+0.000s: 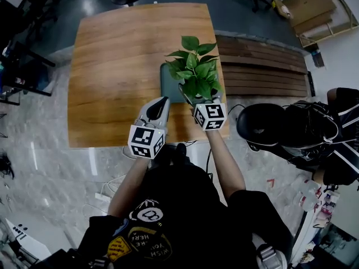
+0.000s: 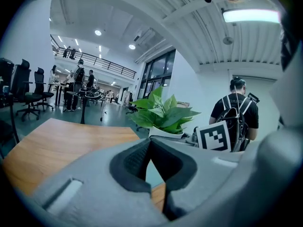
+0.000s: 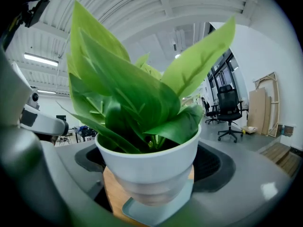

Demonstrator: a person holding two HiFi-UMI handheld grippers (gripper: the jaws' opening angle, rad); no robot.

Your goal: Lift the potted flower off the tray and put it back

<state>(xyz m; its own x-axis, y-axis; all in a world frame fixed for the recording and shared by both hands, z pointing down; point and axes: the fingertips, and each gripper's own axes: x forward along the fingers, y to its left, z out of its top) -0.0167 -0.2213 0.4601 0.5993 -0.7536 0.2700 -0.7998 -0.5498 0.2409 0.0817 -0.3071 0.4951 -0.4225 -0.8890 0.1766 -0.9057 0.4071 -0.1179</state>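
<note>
Firmly, right gripper [image 1: 200, 103] clasps the potted flower [image 3: 147, 170] — left gripper [image 2: 151, 143] sits pressed together.

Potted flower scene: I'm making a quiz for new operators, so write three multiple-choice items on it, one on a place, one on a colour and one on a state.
1. The tray lies on: A the floor; B the table; C a chair.
2. The pot is: A white; B red; C black.
3. The left hand-held gripper is: A open round the pot; B shut on a leaf; C shut and empty.
Answers: 1 B, the head view shows the tray on the wooden top. 2 A, the right gripper view shows a white pot. 3 C, in the left gripper view its jaws meet with nothing between them.
</note>
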